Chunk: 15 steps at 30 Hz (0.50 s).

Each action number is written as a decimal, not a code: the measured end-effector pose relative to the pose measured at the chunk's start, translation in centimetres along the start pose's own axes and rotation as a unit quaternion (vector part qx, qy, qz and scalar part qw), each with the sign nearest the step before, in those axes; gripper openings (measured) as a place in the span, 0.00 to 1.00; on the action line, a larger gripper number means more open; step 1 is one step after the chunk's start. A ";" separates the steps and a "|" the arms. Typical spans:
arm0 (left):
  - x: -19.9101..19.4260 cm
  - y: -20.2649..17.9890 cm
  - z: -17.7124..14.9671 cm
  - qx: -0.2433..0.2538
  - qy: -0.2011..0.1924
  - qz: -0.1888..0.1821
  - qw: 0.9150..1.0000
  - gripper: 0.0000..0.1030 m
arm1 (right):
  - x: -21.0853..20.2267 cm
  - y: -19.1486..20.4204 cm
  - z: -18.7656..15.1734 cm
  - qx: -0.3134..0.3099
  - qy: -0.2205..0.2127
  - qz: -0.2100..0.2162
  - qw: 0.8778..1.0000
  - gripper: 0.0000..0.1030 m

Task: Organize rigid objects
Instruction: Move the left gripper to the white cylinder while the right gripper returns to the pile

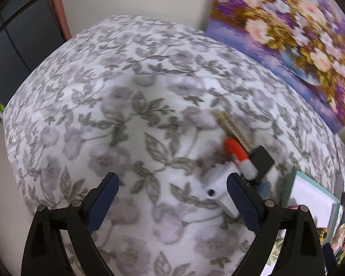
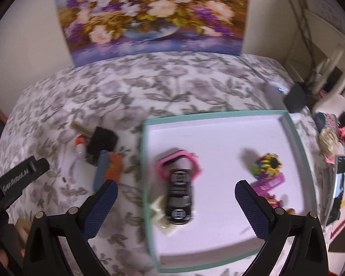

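My right gripper [image 2: 176, 187] is open above a shallow white tray with a teal rim [image 2: 147, 161]. In the tray lie a black toy car [image 2: 179, 197], a pink frame [image 2: 195, 161], a cream piece [image 2: 159, 212], a colourful round toy [image 2: 268, 165] and a magenta item [image 2: 270, 184]. Left of the tray, on the floral cloth, sit a black cube [image 2: 102, 142], a blue and orange object [image 2: 108, 168] and a red-and-white bottle [image 2: 79, 145]. My left gripper [image 1: 172, 184] is open over bare cloth, just left of a white object [image 1: 211, 189], the bottle [image 1: 239, 158] and the cube [image 1: 262, 158].
A flower painting [image 2: 149, 16] leans on the wall behind the table. A beige strip [image 1: 232, 128] lies beyond the bottle. Small colourful clutter [image 2: 333, 138] and a dark box [image 2: 296, 99] sit to the tray's right. The cloth [image 1: 103, 115] drops off at the left edge.
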State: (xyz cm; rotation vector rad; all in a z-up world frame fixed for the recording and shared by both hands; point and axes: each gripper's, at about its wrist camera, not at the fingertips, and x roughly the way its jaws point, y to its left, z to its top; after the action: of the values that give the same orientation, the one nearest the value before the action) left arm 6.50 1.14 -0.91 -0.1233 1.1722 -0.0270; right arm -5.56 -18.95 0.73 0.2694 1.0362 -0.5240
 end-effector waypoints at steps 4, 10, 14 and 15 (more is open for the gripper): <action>0.5 1.9 0.5 -0.018 0.004 0.001 1.000 0.92 | 0.7 1.8 -0.1 -0.010 0.006 0.012 1.000 1.00; 1.6 3.1 1.1 -0.024 0.013 -0.013 1.000 0.92 | 2.1 3.8 -0.1 0.001 0.024 0.053 0.998 1.00; 2.6 2.6 1.3 -0.014 0.026 -0.034 0.999 0.92 | 2.8 4.5 0.3 0.015 0.021 0.072 0.997 1.00; 2.8 2.4 1.3 -0.013 0.029 -0.038 0.999 0.92 | 2.9 4.6 0.3 0.017 0.020 0.074 0.997 1.00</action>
State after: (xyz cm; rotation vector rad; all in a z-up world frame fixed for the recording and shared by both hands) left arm 8.65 3.38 -3.28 -0.1899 1.2250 -0.0826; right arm -1.70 -16.05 -1.81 0.3841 1.0381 -0.4040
